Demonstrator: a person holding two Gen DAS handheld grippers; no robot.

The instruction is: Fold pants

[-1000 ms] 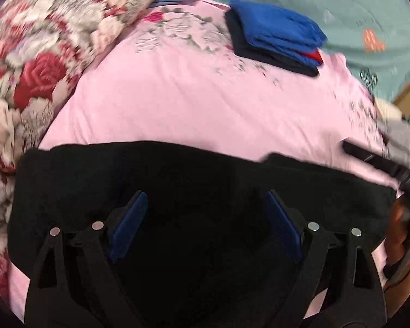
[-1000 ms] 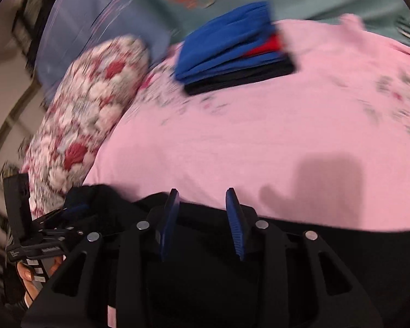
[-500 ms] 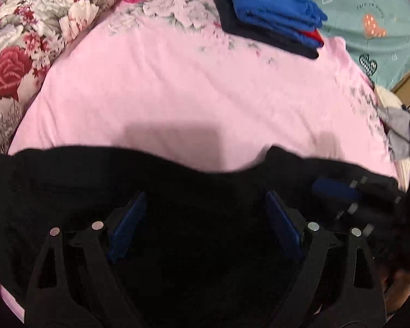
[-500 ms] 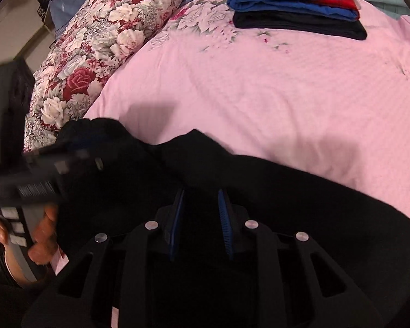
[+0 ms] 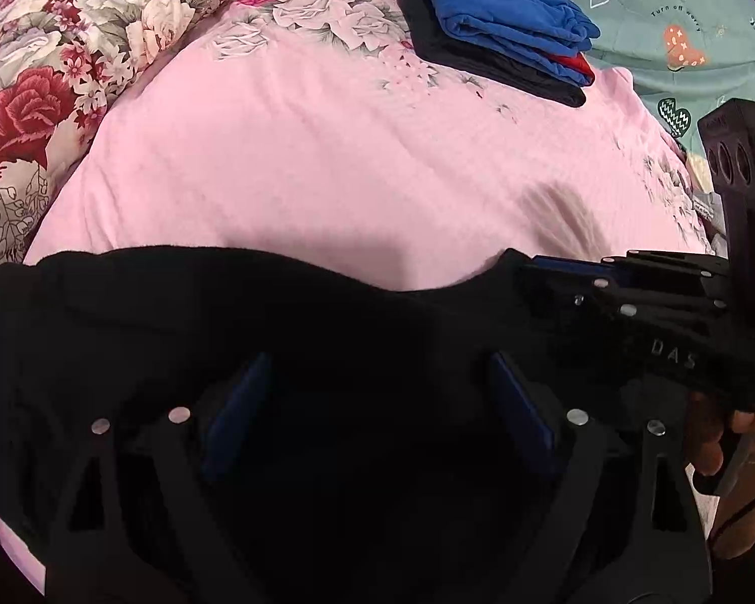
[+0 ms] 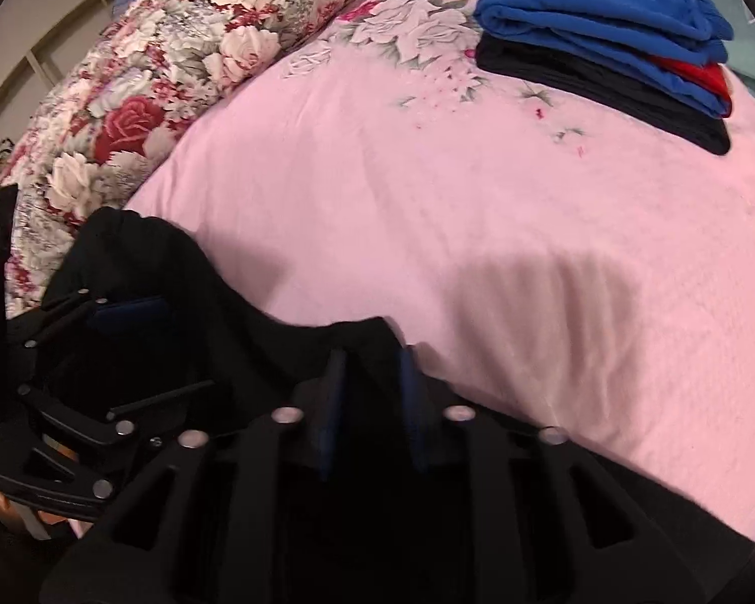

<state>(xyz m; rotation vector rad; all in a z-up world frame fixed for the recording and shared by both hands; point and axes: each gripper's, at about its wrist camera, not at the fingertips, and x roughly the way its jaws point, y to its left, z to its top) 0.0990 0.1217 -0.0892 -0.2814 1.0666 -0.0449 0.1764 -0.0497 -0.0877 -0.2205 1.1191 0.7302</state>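
Note:
Black pants (image 5: 226, 312) lie spread across the near part of the pink sheet (image 5: 327, 161). My left gripper (image 5: 377, 402) hangs open just over them, its blue pads wide apart with nothing pinched. In the right wrist view the pants (image 6: 236, 352) bunch up at their far edge. My right gripper (image 6: 372, 392) is closing its jaws there, and a raised fold of the black fabric is pinched between the pads. From the left wrist view the right gripper (image 5: 569, 277) is at the pants' right end. The left gripper (image 6: 136, 352) sits at the pants' left end.
A folded stack of blue, red and black clothes (image 5: 498, 35) (image 6: 604, 35) lies at the far side of the sheet. A floral quilt (image 5: 50, 75) (image 6: 176, 75) runs along the left. A teal sheet (image 5: 679, 10) lies far right. A person's hand (image 5: 714, 443) holds the right gripper.
My right gripper has come down onto the pants' far edge and its jaws have narrowed around a fold. The left gripper has stayed open and sunk a little towards the fabric.

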